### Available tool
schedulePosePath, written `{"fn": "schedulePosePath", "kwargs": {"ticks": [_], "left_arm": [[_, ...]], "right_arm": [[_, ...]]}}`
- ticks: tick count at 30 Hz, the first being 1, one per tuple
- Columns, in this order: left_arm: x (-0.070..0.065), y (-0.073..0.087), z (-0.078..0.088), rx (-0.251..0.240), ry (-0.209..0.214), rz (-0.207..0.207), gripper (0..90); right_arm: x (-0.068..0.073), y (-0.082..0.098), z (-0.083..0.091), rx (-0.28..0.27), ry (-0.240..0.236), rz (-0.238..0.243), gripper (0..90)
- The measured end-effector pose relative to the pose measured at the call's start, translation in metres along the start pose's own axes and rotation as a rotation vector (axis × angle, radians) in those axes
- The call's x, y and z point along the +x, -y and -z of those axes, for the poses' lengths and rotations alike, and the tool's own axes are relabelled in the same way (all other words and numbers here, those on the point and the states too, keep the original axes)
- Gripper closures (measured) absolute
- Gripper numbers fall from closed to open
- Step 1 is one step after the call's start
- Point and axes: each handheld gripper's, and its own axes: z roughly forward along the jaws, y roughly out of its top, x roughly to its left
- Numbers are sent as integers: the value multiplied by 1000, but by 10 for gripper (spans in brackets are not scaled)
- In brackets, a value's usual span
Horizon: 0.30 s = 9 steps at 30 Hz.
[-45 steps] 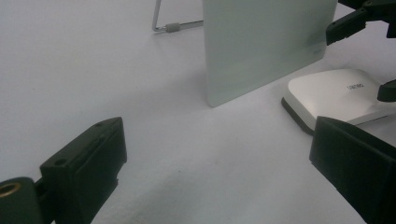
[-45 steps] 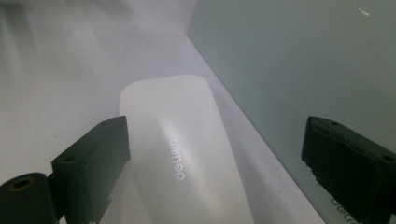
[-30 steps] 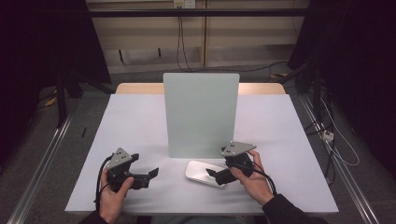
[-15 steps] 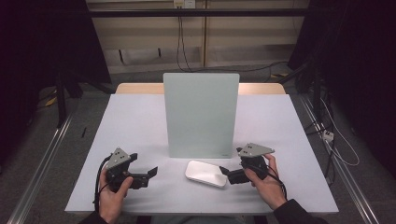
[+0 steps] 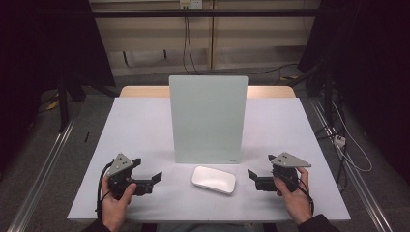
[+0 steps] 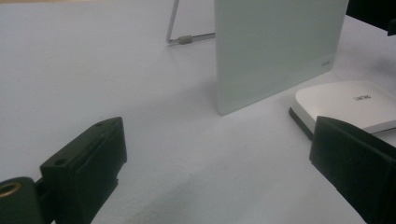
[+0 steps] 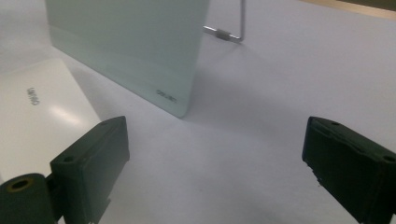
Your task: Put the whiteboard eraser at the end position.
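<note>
A pale green glass board [image 5: 208,118] stands upright on a wire stand [image 6: 180,39] at the middle of the white table [image 5: 140,125]. A flat white pad with a dark underside [image 5: 213,179] lies just in front of the board. My left gripper [image 5: 155,178] rests on the table left of the pad, open and holding nothing, pointing toward the pad. My right gripper [image 5: 251,177] sits right of the pad, a short gap away, also open with nothing between its jaws. The left gripper view has the left gripper [image 6: 219,163], the board [image 6: 275,46] and the pad [image 6: 345,105]. The right gripper view has the right gripper [image 7: 215,163], the board's lower corner [image 7: 135,46] and the pad [image 7: 37,116].
The table's front edge [image 5: 208,216] lies close below both hands. Metal rails [image 5: 38,174] run along the floor on either side, and cables [image 5: 348,150] lie on the floor at the right. A wooden strip [image 5: 270,92] borders the table's far edge.
My right gripper has drawn back to the right, off the white pad, and now rests beside it. The left gripper has hardly moved.
</note>
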Motion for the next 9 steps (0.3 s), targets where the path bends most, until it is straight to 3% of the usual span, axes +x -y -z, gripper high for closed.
{"fn": "schedulePosePath", "kwargs": {"ticks": [6,9], "left_arm": [[1,0,1,-5,1,5,40],[2,0,1,-5,3,8,40]], "right_arm": [[-10,7,3,-18,6,-67,81],[-10,7,2,-21,2,-56,81]]}}
